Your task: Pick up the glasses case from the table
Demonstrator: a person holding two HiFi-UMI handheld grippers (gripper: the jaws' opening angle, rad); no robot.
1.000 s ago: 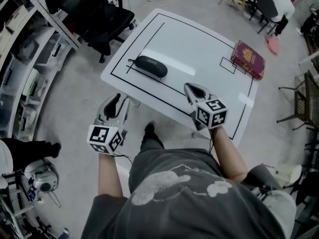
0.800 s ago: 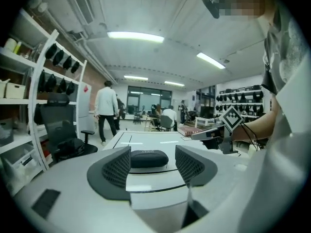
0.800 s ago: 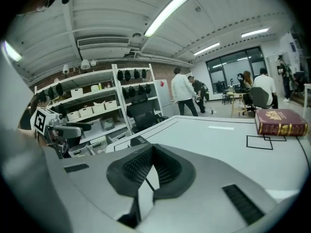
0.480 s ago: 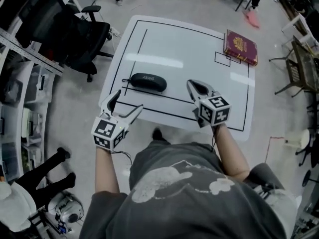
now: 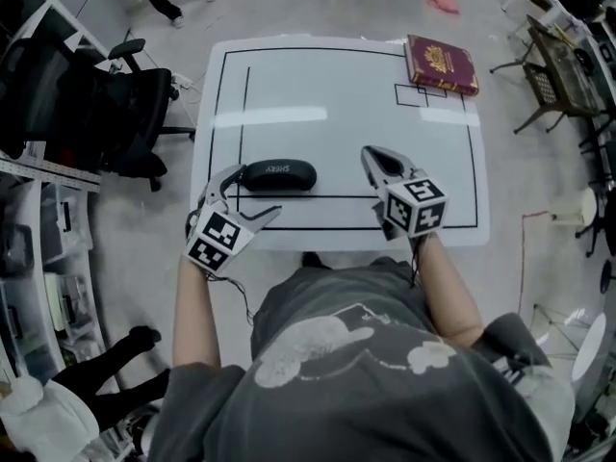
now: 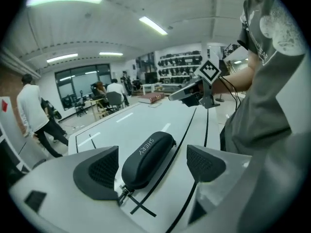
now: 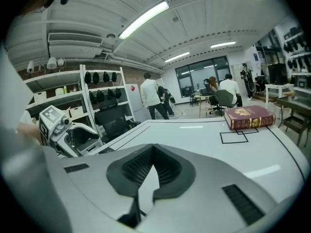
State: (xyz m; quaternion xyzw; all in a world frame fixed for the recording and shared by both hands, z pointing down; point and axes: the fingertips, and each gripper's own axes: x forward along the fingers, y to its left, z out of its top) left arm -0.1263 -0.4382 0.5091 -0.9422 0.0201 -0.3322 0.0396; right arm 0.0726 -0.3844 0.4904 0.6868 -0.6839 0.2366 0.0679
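Observation:
The black glasses case (image 5: 277,174) lies on the white table (image 5: 346,114), near its front left, along a black line. My left gripper (image 5: 252,192) is at the case's left end with its jaws opening wide. In the left gripper view the case (image 6: 148,157) reaches lengthwise between the two pads (image 6: 102,168), its zipper end nearest; neither pad presses on it. My right gripper (image 5: 377,159) hovers over the table's front middle, right of the case. Its jaws (image 7: 153,165) are shut with nothing between them.
A dark red book (image 5: 441,64) lies at the far right corner beside a small black square outline. A black office chair (image 5: 106,114) stands left of the table, with shelving behind it. A person's legs (image 5: 125,354) are at the lower left.
My left gripper has moved from below the table's edge up to the case's end, and its jaws have gone from nearly shut to wide. The right gripper has shifted slightly.

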